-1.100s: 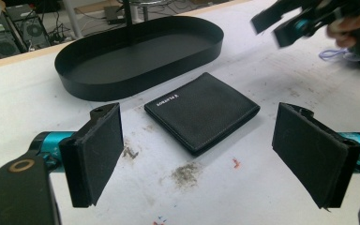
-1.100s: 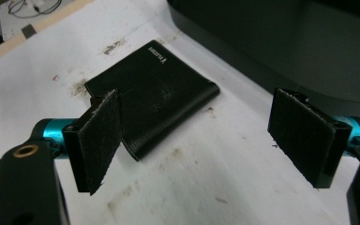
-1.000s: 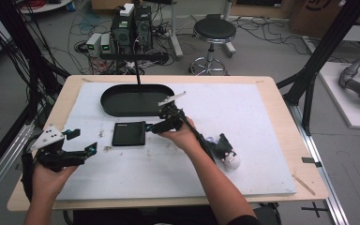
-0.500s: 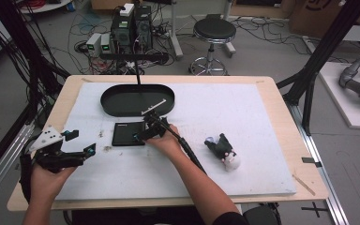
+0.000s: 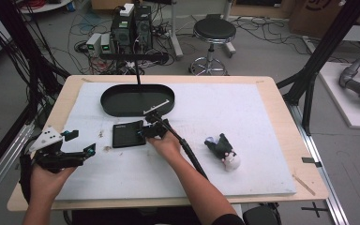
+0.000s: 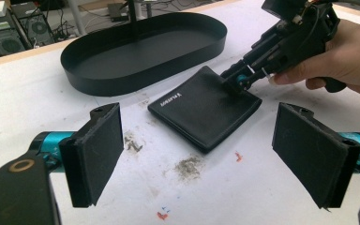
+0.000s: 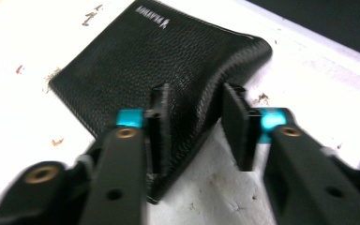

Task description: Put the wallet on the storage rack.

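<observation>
Now, flat pebbled-leather wallet (image 5: pixel 128 133) at six o'clock of oval tray (image 5: pixel 108 105), squarish, right edge lifted, pinched by closing right gripper (image 5: pixel 146 131), left gripper (image 5: pixel 86 151) wide, empty.

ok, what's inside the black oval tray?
Nothing that shows: the black oval tray has a bare dark floor in the left gripper view. Its near wall hides a strip of that floor. The wallet lies outside it on the white mat.
</observation>
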`<state>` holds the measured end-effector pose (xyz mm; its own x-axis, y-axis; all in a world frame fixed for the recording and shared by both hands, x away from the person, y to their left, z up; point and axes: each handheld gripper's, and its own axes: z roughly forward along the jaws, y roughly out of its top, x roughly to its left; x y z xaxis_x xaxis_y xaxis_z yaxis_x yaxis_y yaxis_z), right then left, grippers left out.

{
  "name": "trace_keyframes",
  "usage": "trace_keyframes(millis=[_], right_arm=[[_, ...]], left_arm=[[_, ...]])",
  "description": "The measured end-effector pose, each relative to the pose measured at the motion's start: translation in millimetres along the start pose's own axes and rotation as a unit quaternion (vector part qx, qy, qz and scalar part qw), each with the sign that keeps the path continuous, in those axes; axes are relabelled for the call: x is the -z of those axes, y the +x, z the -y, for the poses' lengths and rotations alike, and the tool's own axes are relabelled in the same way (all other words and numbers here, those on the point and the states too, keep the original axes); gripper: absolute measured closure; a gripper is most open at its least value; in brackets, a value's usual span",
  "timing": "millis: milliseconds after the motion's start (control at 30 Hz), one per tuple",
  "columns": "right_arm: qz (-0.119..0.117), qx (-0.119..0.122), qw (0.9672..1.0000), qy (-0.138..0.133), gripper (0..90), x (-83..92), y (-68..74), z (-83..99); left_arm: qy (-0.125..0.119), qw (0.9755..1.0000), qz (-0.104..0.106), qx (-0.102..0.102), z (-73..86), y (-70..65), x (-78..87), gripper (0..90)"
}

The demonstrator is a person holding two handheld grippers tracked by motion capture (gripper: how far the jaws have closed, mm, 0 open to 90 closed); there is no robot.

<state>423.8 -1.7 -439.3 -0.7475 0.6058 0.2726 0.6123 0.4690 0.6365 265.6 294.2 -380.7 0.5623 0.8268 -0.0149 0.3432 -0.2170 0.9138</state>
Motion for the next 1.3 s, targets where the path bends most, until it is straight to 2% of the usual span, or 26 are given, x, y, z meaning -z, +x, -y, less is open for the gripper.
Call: trace_keyframes(millis=[67,100,233,267,433,633,667,733,967,1000,1133,1233,1300], right_arm=[[0.004,0.006,1.0000,-0.003,73.9,-0.1,1.6,-0.3],[0.009,0.013,0.9998,-0.008,80.2,-0.2,4.5,-0.6],[0.011,0.026,0.9995,-0.015,84.7,-0.1,4.5,-0.5],[0.008,0.018,0.9997,-0.014,85.4,0.4,4.9,-0.1],[-0.007,0.012,0.9996,-0.024,86.5,5.2,2.3,-1.7],[-0.023,0.010,0.9972,-0.070,86.9,29.1,-0.2,-9.4],[-0.023,0.010,0.9972,-0.070,86.9,29.1,-0.2,-9.4],[-0.025,0.000,0.9953,-0.094,87.0,43.0,-5.9,-13.8],[-0.025,-0.018,0.9914,-0.127,87.0,63.1,-17.6,-25.7],[-0.025,-0.024,0.9901,-0.136,87.0,68.9,-21.4,-31.0],[-0.034,-0.040,0.9873,-0.150,87.0,74.3,-30.0,-40.8],[-0.036,-0.046,0.9860,-0.156,87.0,75.3,-31.0,-46.5],[-0.042,-0.051,0.9844,-0.163,87.0,75.2,-32.1,-56.7]], left_arm=[[0.000,1.0000,-0.001,0.000,0.1,0.0,0.1,16.7],[0.000,1.0000,-0.001,0.000,0.1,0.1,0.2,16.7],[0.000,1.0000,-0.002,0.000,0.4,0.6,0.6,16.7],[0.000,1.0000,-0.002,0.000,0.5,0.6,0.5,16.7],[-0.002,1.0000,-0.002,0.003,0.7,1.2,0.9,16.7],[-0.004,1.0000,-0.003,0.003,0.2,3.5,1.8,16.7],[-0.004,1.0000,-0.003,0.003,0.2,3.5,1.8,16.7],[-0.003,1.0000,-0.001,0.001,-0.3,2.6,1.0,16.7],[-0.004,1.0000,0.001,-0.001,-1.1,1.3,0.9,16.7],[-0.005,1.0000,0.000,0.001,-1.1,1.5,1.2,16.7],[-0.005,1.0000,0.000,0.000,-1.2,2.3,1.6,16.7],[-0.004,1.0000,-0.001,0.000,-1.1,2.2,1.4,16.7],[-0.005,1.0000,0.000,0.000,-1.3,2.1,1.7,16.7]])
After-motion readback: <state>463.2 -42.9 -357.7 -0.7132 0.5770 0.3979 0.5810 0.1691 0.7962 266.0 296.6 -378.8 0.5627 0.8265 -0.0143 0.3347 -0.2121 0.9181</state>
